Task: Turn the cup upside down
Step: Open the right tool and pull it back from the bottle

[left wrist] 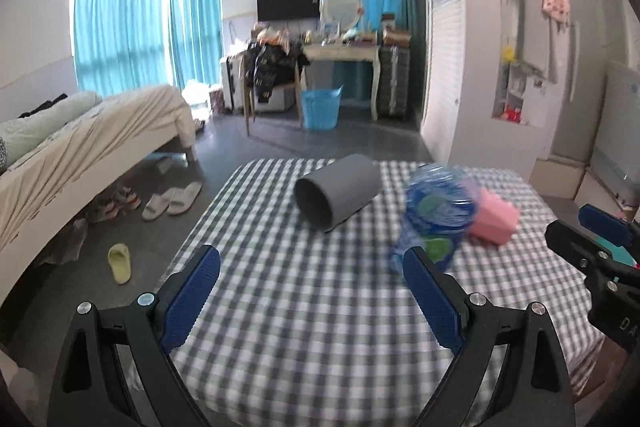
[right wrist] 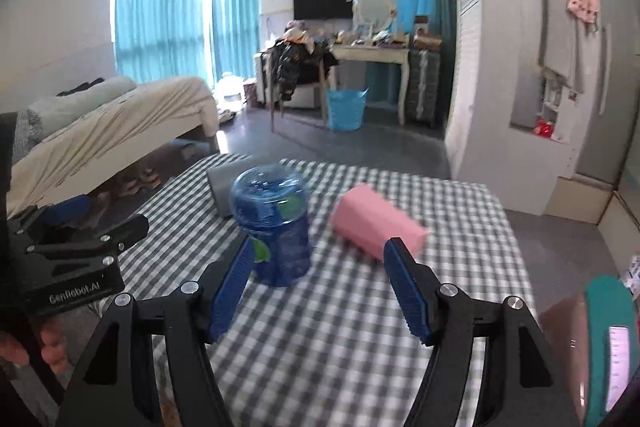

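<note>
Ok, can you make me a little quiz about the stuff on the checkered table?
1. True or false: the grey cup is standing upright.
2. Which thing stands between the grey cup and the pink box? A) a yellow slipper B) a blue bottle C) a mirror
3. Fill in: the left gripper and the right gripper are both ____, holding nothing.

Key
1. False. It lies on its side on the tablecloth, with its open mouth facing the left camera.
2. B.
3. Open.
</note>
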A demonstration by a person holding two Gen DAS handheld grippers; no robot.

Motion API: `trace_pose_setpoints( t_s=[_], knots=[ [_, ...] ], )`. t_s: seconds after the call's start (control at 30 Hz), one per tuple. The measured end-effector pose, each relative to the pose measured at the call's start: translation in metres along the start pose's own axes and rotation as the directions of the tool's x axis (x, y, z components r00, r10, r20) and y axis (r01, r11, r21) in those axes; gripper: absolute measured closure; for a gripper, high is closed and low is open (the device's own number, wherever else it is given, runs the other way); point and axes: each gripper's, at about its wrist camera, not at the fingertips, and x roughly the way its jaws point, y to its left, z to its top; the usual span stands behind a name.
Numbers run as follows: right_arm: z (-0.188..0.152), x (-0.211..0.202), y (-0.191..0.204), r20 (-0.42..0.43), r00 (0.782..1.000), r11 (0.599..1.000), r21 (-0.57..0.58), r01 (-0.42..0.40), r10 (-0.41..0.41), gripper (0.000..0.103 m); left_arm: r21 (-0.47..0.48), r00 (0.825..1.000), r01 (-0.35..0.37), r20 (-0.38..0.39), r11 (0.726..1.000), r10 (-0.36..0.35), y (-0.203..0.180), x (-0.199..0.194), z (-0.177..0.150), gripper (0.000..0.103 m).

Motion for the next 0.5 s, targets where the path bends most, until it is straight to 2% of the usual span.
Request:
trace_pose_setpoints(
  t_s=[0.2, 0.37, 0.4, 0.5],
  knots=[
    [-0.016, -0.022, -0.006, 0.018, 0.999, 0.999, 0.014, 0.034, -0.034, 0.035, 0.000, 0.996, 0.001, 0.094, 1.000, -0.001, -0.016, -0.026, -0.019, 0.007],
    [-0.031, -0.026, -0.014, 0.016, 0.999, 0.998, 0.056, 0.036, -0.037, 0.018, 0.008, 0.990, 0.025, 0.138, 1.000, -0.026, -0.022, -0.035, -0.025, 0.007],
    [-0.033, -0.025, -0.016, 0.014, 0.999, 0.997, 0.061, 0.042, -0.043, 0.011, 0.007, 0.989, 0.021, 0.146, 1.000, -0.022, -0.022, -0.037, -0.025, 0.007],
    [-0.034, -0.024, -0.018, 0.011, 0.998, 0.996, 0.067, 0.054, -0.055, 0.008, 0.002, 0.990, 0.014, 0.140, 1.000, -0.014, -0.018, -0.034, -0.023, 0.005]
  ],
)
